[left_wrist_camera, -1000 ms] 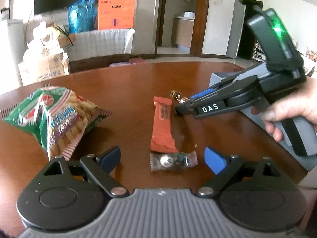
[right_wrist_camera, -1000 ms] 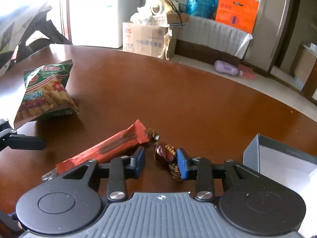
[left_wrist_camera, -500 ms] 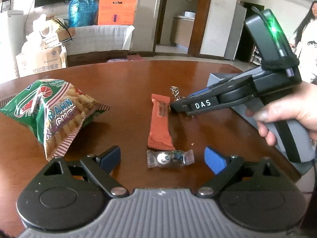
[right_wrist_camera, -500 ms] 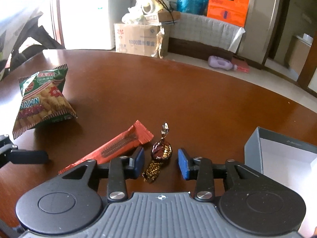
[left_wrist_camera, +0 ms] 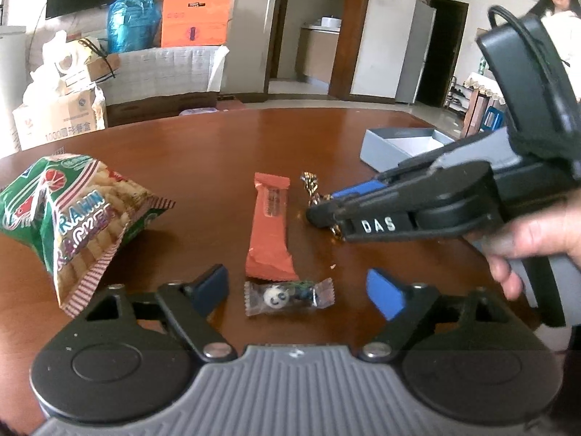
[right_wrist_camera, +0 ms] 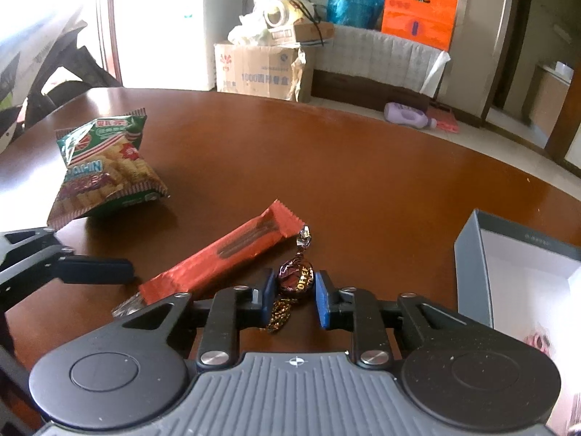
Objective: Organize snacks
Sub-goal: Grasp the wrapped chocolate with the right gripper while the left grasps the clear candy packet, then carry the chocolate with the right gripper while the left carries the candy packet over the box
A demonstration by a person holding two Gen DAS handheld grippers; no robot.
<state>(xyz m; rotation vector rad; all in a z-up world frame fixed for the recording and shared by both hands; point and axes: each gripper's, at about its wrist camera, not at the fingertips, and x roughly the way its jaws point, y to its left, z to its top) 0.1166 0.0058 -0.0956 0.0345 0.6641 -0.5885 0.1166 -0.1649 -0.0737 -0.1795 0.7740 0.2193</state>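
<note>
A brown-and-gold wrapped toffee (right_wrist_camera: 296,279) sits between the fingers of my right gripper (right_wrist_camera: 293,289), which is shut on it; its gold tail also shows in the left wrist view (left_wrist_camera: 311,186). An orange wafer bar (left_wrist_camera: 270,226) (right_wrist_camera: 221,261) lies on the brown table. A clear-wrapped panda candy (left_wrist_camera: 288,296) lies between the fingers of my open left gripper (left_wrist_camera: 297,290), untouched. A green prawn cracker bag (left_wrist_camera: 69,218) (right_wrist_camera: 103,170) lies to the left. An open grey box (left_wrist_camera: 403,145) (right_wrist_camera: 515,269) with a white inside stands at the right.
The round wooden table (right_wrist_camera: 326,167) curves off at the far side. Behind it are a cardboard box (right_wrist_camera: 261,69), a white appliance (right_wrist_camera: 167,32) and an orange bag (right_wrist_camera: 417,11). A person (left_wrist_camera: 559,11) stands at the far right.
My right gripper has closed its fingers onto the toffee, which stood loose between them before. The left gripper has stayed open around the panda candy, shifting only slightly.
</note>
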